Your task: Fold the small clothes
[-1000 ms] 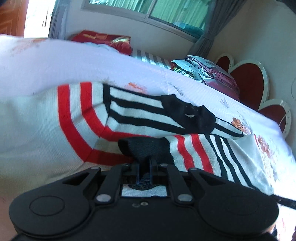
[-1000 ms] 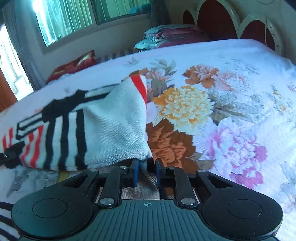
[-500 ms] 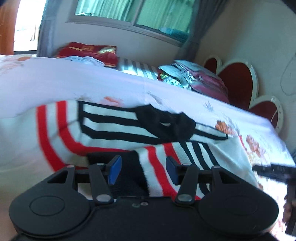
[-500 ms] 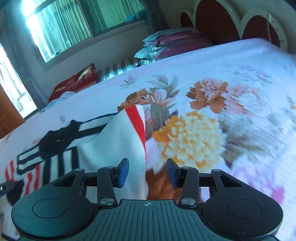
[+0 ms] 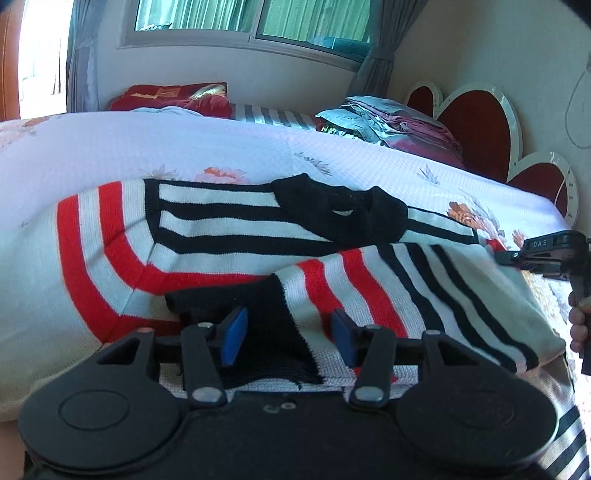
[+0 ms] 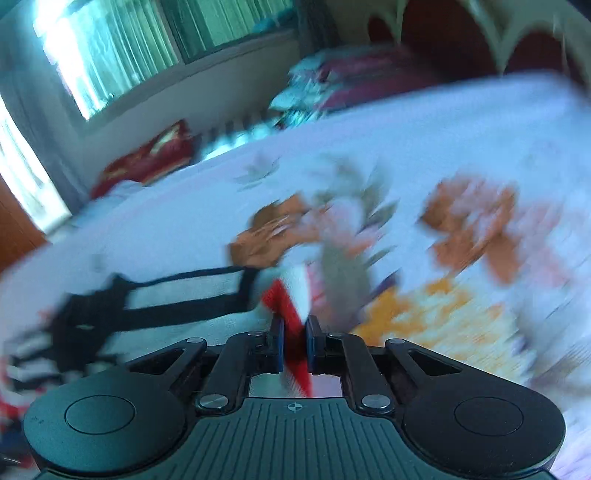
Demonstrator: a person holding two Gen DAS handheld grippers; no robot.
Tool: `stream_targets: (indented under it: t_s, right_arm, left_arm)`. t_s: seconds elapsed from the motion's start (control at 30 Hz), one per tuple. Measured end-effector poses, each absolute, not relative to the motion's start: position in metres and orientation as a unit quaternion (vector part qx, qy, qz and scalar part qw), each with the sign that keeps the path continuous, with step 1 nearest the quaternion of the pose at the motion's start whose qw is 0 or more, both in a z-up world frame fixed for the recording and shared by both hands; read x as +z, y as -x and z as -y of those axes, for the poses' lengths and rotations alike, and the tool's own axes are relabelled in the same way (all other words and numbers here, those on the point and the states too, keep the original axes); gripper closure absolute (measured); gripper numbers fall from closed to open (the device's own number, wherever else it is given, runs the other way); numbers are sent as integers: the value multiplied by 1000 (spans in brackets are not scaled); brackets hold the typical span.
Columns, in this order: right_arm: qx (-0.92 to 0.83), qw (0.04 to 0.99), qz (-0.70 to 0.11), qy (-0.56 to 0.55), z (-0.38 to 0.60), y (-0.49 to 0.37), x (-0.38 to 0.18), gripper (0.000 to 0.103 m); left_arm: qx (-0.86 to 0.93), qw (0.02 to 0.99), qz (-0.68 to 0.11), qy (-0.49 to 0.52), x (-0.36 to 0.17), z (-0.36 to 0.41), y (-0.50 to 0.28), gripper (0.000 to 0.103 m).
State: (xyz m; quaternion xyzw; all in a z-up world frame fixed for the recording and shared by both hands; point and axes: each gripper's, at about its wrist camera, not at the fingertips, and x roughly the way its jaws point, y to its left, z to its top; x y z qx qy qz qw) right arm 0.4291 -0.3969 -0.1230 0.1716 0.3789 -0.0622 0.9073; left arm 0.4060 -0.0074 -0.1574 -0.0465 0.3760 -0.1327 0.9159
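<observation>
A small knit sweater (image 5: pixel 229 236), white with red and black stripes and a black collar, lies on the floral bedspread (image 5: pixel 184 147). One sleeve with a black cuff (image 5: pixel 273 325) is folded across its front. My left gripper (image 5: pixel 288 336) is open, its jaws on either side of that cuff. In the blurred right wrist view my right gripper (image 6: pixel 294 345) has its jaws close together on a red-edged corner of the sweater (image 6: pixel 284 302). The right gripper also shows at the right edge of the left wrist view (image 5: pixel 546 254).
A stack of folded bedding (image 5: pixel 388 122) and a red pillow (image 5: pixel 170 96) lie at the far side of the bed. A red heart-shaped headboard (image 5: pixel 480 122) stands at the right. A window (image 5: pixel 258 18) is behind.
My left gripper let go of the black cuff and opened wide. My right gripper released the sweater's hem, opened, swung over and has closed on the red-edged corner.
</observation>
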Motion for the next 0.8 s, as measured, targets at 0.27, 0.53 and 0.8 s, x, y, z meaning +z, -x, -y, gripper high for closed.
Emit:
stream_targets:
  t_s: [0.27,0.53,0.8]
  right_arm:
    - [-77,917,-354,-164,398,-413,-108,91]
    - [-21,921,-370,-124,358,-413,-104,90]
    - [-6,921,-378,-94,336,-408,-105,90]
  left_arm:
    - [-130,920,-363,61,-143,10,-404,54]
    - [-128,914,-383,39,-155,15,-412,49]
    - [-114,909,-398,53,-145,15,-415,48]
